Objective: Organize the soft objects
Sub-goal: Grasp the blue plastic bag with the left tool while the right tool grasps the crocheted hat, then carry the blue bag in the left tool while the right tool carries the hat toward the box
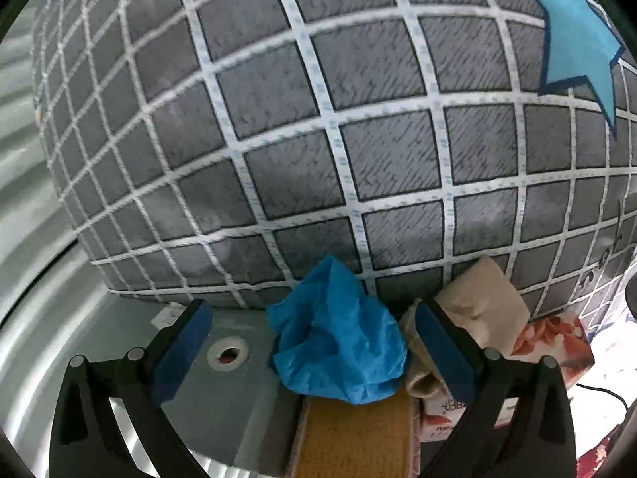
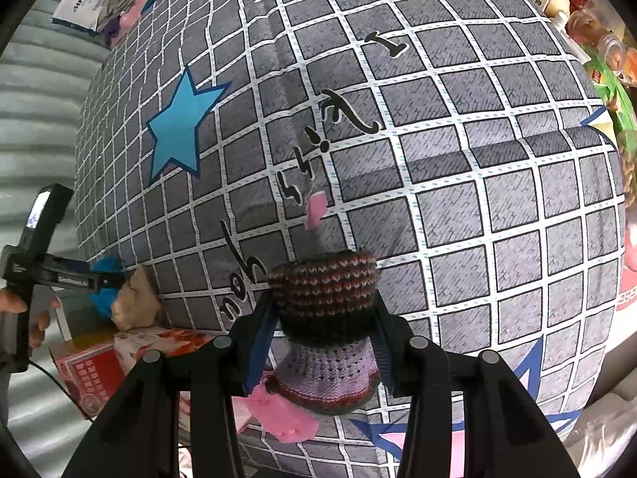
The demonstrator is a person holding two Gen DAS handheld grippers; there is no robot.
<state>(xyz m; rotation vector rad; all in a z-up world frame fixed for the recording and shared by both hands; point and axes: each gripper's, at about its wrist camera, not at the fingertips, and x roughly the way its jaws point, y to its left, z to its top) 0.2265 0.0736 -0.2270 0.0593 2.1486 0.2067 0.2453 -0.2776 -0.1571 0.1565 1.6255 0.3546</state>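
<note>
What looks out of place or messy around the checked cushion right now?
A crumpled blue plastic piece and a beige sock lie wedged against the edge of the grey checked cushion, half on a yellow cloth and printed boxes. A stray pink scrap sits on the cushion.

Evenly and fairly brightly lit, with soft shadows only. Strongly bowed by the fisheye, black at the corners. Slightly smeared across the grey checked fabric cover point(image 1: 318, 119).

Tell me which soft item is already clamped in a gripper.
The striped knitted piece, pinched by the right gripper. The crumpled blue cloth and beige sock lie loose at the left gripper.
</note>
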